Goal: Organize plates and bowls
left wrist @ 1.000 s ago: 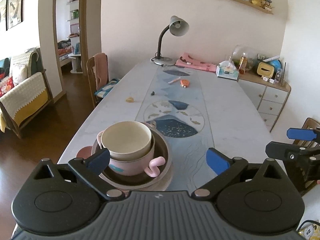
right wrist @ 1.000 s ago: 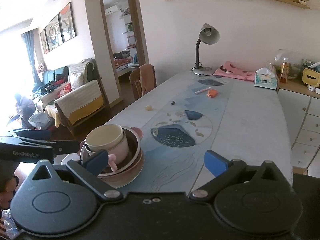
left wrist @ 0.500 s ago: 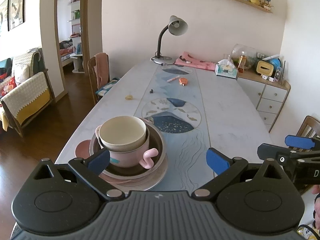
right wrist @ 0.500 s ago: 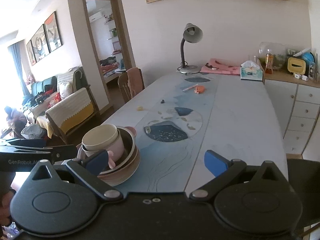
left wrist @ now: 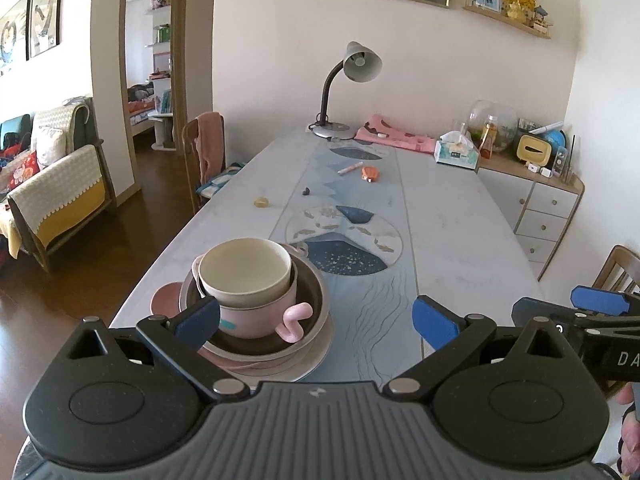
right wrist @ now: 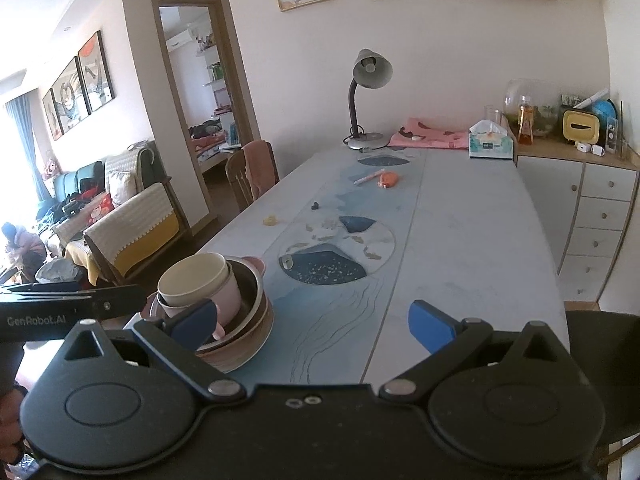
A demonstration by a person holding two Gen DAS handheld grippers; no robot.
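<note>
Stacked bowls [left wrist: 252, 300] on table [left wrist: 460, 240], lamp [left wrist: 352, 80] beyond — left gripper [left wrist: 316, 318], right gripper [right wrist: 312, 326] spread wide, empty

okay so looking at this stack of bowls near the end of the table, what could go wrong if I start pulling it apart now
The stack sits close to the table corner, so a sideways nudge could slide the bottom plate off. The cream bowl is nested in the pink cup; lifting one might drag the other and tip it. The pink cup's curly handle sticks out toward the open left tool and could snag.
</note>
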